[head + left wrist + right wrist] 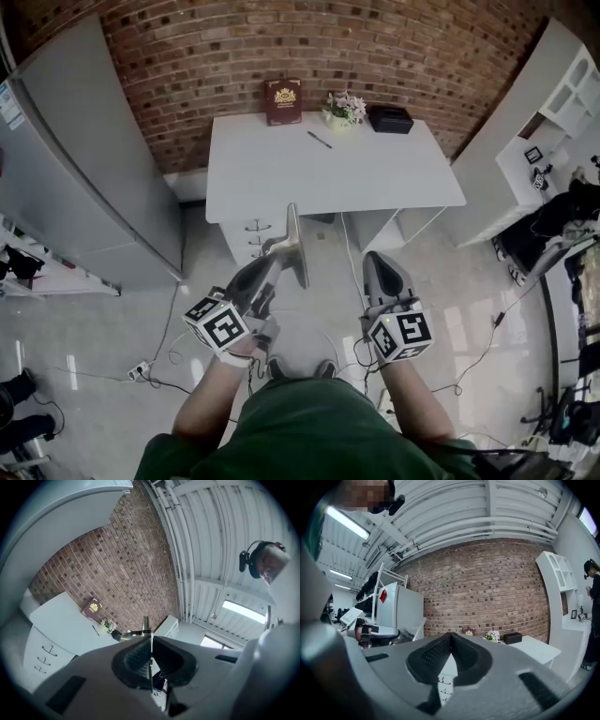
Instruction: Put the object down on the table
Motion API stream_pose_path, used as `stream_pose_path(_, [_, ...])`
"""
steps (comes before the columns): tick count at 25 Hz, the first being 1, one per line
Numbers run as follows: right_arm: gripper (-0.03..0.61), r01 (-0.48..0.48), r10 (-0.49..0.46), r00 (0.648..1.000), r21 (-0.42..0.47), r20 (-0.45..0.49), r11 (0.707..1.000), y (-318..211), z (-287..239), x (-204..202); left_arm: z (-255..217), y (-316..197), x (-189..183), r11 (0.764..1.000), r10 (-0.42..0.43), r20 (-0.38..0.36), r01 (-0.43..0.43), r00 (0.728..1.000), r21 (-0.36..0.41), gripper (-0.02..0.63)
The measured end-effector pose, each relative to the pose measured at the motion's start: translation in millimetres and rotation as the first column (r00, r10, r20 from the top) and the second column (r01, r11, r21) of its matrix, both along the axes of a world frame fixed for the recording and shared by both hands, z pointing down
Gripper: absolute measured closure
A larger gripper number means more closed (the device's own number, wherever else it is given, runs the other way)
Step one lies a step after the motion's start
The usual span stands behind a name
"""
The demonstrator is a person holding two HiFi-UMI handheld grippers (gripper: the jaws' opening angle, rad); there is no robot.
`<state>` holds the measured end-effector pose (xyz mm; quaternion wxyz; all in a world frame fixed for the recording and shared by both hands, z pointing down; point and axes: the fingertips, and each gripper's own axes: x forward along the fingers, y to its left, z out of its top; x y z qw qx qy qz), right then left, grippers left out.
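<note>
Left gripper view: a thin grey plate [146, 623] stands on edge, clamped between the closed fingers of the left gripper [149, 641]. In the head view the plate is held above the floor [122, 328], just short of the white worktop [375, 178]. The worktop carries a red book [282, 101], flowers [344, 109], a black box [390, 119] and a pen [319, 140]. The right gripper [450, 635] has its fingers pressed together on nothing.
</note>
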<state>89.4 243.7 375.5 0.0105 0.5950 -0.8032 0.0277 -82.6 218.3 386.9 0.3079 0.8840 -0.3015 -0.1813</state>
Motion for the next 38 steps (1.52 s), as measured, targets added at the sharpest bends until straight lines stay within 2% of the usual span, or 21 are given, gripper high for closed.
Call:
stream_pose_path(5, [0.575,-0.012,0.012,1.000,-0.002,-0.021,1.000,-5,0,-20,11,-11,-24,1.000,0.003,-0.045,-0.003,0.999,0.005,0.604])
stream_pose_path(10, [0.575,-0.014,0.014,0.999,-0.011,-0.031,1.000,-12,0,-25,12,-19,-31,1.000,0.001,-0.044,-0.001,0.999,-0.003,0.604])
stream_pose_path(16, [0.575,0.010,-0.010,1.000,-0.028,-0.015,1.000,-30,11,-25,23,-33,-29,1.000,-0.014,-0.029,0.013,0.999,-0.014,0.604])
stream_pose_path(19, [0.575,0.036,-0.036,0.999,-0.025,0.001,0.999,-46,15,-22,21,-41,-23,0.999,-0.034,0.003,0.034,0.999,-0.027,0.604])
stream_pose_path(22, [0.575,0.070,-0.070,0.997,-0.009,0.022,0.997,-66,14,-18,17,-54,-19,0.998,-0.065,0.012,0.065,0.998,-0.011,0.604])
stream_pose_path(24, [0.575,0.092,-0.092,0.995,0.002,0.036,0.996,-81,11,-12,14,-66,-14,0.996,-0.087,0.016,0.087,0.996,0.003,0.604])
stream_pose_path(27, [0.575,0.126,-0.126,0.991,0.013,0.051,0.992,-105,9,3,5,-83,3,0.993,-0.117,0.063,0.117,0.991,0.005,0.604])
stream_pose_path(34, [0.575,0.190,-0.190,0.977,0.011,0.096,0.982,-149,15,50,5,-114,58,0.987,-0.159,0.113,0.161,0.981,-0.006,0.604])
stream_pose_path(38, [0.575,0.219,-0.218,0.969,0.005,0.118,0.976,-164,21,72,10,-125,82,0.984,-0.177,0.115,0.178,0.977,0.000,0.604])
